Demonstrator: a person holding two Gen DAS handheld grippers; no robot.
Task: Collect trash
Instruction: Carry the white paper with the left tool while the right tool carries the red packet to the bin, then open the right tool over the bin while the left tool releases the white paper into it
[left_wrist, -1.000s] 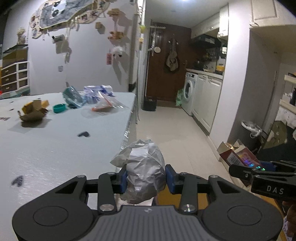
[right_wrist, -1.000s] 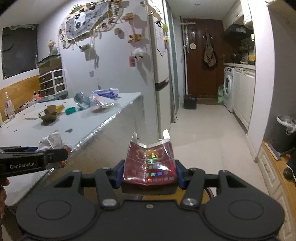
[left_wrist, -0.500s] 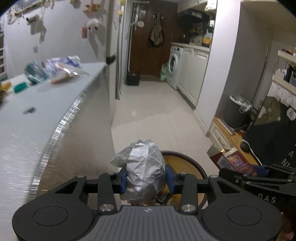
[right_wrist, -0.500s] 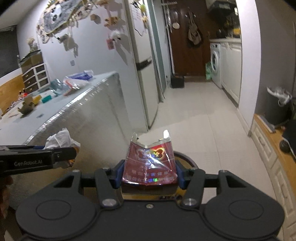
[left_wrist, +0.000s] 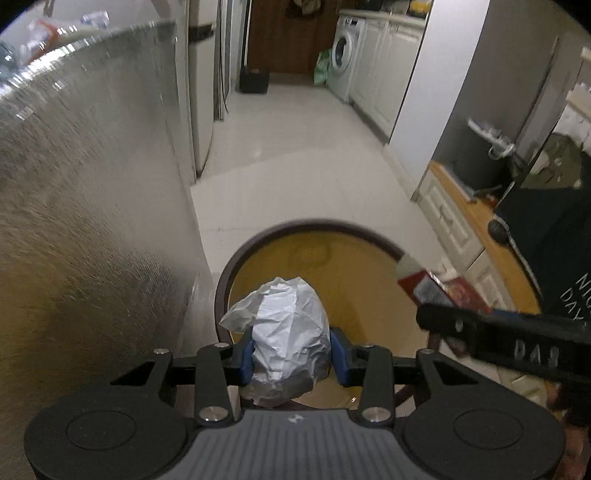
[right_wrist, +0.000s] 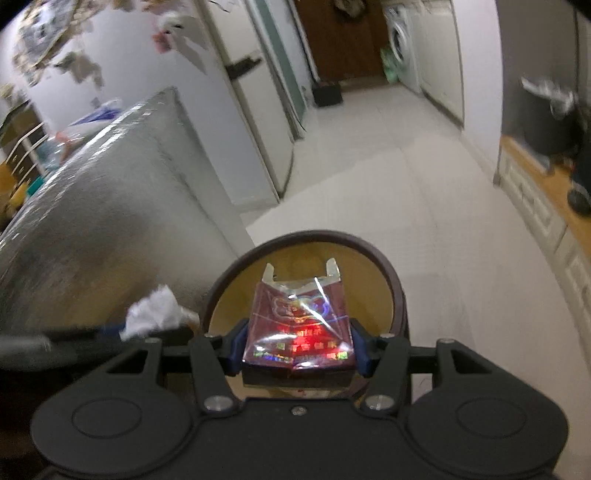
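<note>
My left gripper (left_wrist: 291, 360) is shut on a crumpled white paper ball (left_wrist: 286, 339) and holds it over the left side of a round trash bin (left_wrist: 314, 227) with a dark rim and a yellow inside. My right gripper (right_wrist: 297, 349) is shut on a dark red cigarette pack (right_wrist: 301, 325) with shiny wrap, above the same bin (right_wrist: 395, 280). The pack also shows in the left wrist view (left_wrist: 436, 288), and the paper ball in the right wrist view (right_wrist: 155, 312).
A silver table side (left_wrist: 92, 221) stands close on the left of the bin. More trash lies on the tabletop (right_wrist: 96, 122). White floor tiles (left_wrist: 295, 140) run ahead to a washing machine (left_wrist: 343, 55). A low wooden cabinet (left_wrist: 465, 221) stands on the right.
Both grippers have come down from table height and moved forward over the bin, each still holding its piece of trash. The tabletop has dropped out of view to the upper left.
</note>
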